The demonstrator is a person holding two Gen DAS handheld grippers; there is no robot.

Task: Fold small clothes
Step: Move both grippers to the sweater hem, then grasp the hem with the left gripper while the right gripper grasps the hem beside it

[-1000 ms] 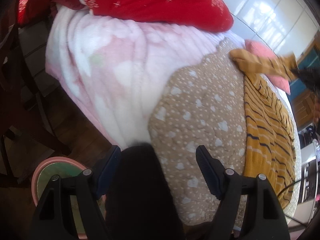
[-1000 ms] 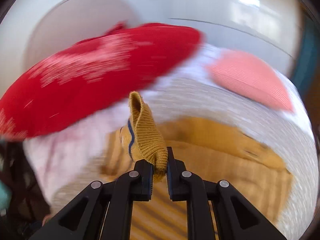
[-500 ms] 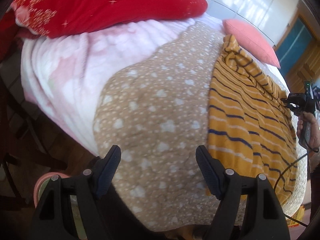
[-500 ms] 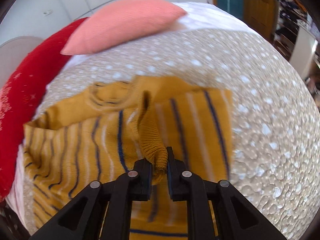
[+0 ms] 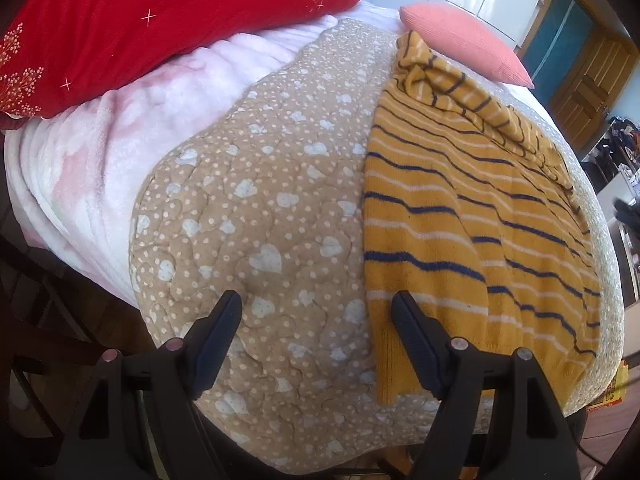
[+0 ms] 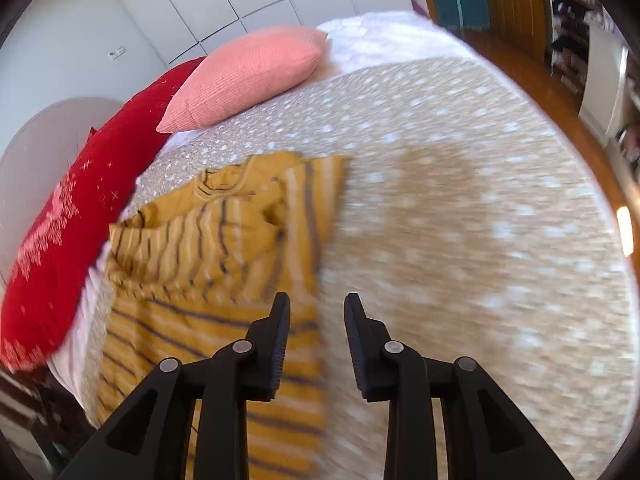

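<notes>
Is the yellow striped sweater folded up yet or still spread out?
Partly folded: one sleeve lies across the sweater, whose body is spread flat on the bed cover.

L gripper (image 5: 318,320) wide, empty; R gripper (image 6: 317,322) opening, empty.

Both wrist views look steeply down, sharing the striped sweater (image 5: 472,220) (image 6: 208,280).

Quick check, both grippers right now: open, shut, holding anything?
Left gripper: open, nothing between its fingers, above the quilt.
Right gripper: opening, nothing held; the striped sweater lies on the quilt.
</notes>
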